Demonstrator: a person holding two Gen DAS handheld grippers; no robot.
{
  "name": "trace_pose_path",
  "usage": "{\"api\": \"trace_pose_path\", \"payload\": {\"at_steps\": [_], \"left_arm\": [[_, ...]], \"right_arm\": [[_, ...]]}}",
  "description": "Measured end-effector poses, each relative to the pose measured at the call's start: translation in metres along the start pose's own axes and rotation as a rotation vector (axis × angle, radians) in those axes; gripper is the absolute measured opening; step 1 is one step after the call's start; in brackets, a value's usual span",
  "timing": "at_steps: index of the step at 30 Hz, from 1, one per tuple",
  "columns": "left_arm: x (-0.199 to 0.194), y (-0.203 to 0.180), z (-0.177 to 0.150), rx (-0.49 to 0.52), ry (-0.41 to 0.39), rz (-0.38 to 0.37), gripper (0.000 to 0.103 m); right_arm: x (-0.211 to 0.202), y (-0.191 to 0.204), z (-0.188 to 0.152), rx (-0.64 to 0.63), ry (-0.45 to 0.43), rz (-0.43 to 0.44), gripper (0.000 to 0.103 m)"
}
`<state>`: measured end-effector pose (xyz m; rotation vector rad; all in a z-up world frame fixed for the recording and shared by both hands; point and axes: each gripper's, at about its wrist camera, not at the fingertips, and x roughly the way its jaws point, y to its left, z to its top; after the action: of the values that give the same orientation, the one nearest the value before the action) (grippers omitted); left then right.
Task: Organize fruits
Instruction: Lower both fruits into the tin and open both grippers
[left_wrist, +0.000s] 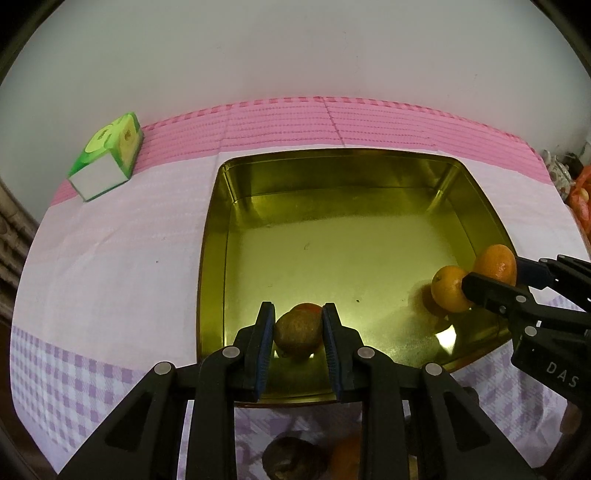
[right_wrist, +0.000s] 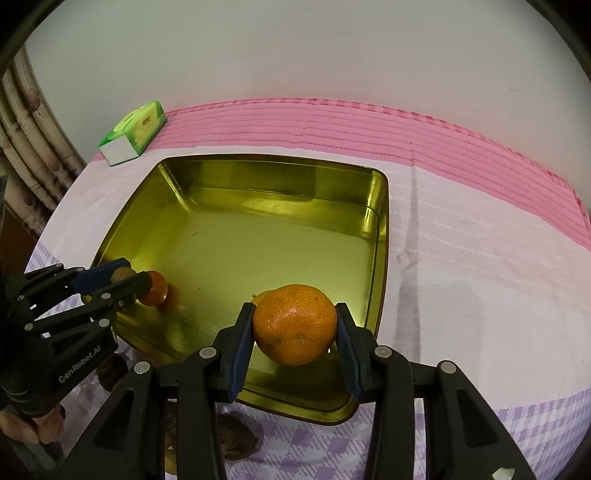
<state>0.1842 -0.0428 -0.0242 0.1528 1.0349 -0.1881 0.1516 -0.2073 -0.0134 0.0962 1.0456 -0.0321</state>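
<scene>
Table: pink-and-lilac checked cloth (left_wrist: 122, 258) before a white wall; green tissue box (left_wrist: 107, 158) at upper left.
Tin: gold square tin (right_wrist: 382, 236), centre frame, holding a small orange (left_wrist: 448, 288) and a reddish fruit (right_wrist: 155, 288).
Left tongs (left_wrist: 298, 332): clamped on a brown fruit (left_wrist: 297, 334) over the tin's near edge.
Right tongs (right_wrist: 295, 325): clamped on a large orange (right_wrist: 295, 323) above the tin's near right corner.
Left view only: more fruit (left_wrist: 295, 458) on the cloth at bottom centre.

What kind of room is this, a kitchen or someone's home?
Probably a home dining spot. A table against a plain wall wears a pink and lilac checked tablecloth, with a green tissue box and a gold tin tray for fruit. No stove or sink shows.
</scene>
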Motion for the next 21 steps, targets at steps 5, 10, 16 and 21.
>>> {"api": "trace_pose_path", "payload": {"at_steps": [5,10,16,21], "left_arm": [[0.0012,-0.0023,0.0005,0.005,0.007,-0.005,0.029],[0.0015,-0.0014,0.0002,0.001,0.009,-0.002,0.034],[-0.0025,-0.0004,-0.0026,-0.001,0.0,0.001,0.04],[-0.0064,0.0022,-0.0044,-0.007,-0.004,0.002,0.041]], "right_arm": [[0.0002,-0.0011,0.0,0.002,0.0,0.001,0.04],[-0.0001,-0.0008,-0.0013,0.004,0.01,0.005,0.041],[-0.0002,0.0024,-0.0046,-0.003,0.015,0.006,0.041],[-0.0027,0.0036,-0.0058,-0.005,0.009,0.004,0.041]]}}
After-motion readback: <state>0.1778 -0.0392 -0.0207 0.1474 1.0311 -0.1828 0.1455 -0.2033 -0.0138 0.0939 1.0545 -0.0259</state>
